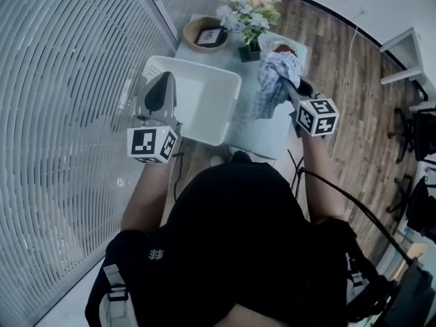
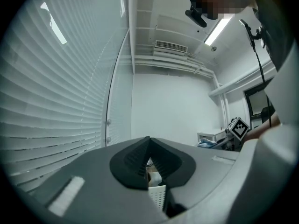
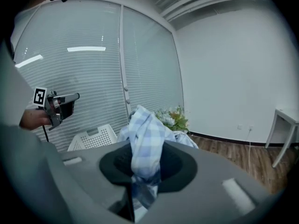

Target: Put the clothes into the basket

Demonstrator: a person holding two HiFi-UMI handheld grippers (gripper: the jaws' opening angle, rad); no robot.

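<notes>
**Shirt (image 1: 274, 82) pinched in the right gripper (image 3: 145, 149), hanging beside the basket (image 1: 204, 107)**

Closest in, the left gripper (image 1: 162, 79) has its jaws together with nothing between them, up over the basket's near left corner. The right gripper is clamped on the blue plaid shirt. The shirt dangles above the table (image 1: 267, 140), just right of the white basket and not in it. Flowers (image 1: 249, 13) sit at the table's far end.

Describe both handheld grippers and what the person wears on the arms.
The left gripper and right gripper each have a grey moulded body, black jaws and a white cube with black square markers. A black cable runs back from the right one. The person wears a black short-sleeved top.
</notes>
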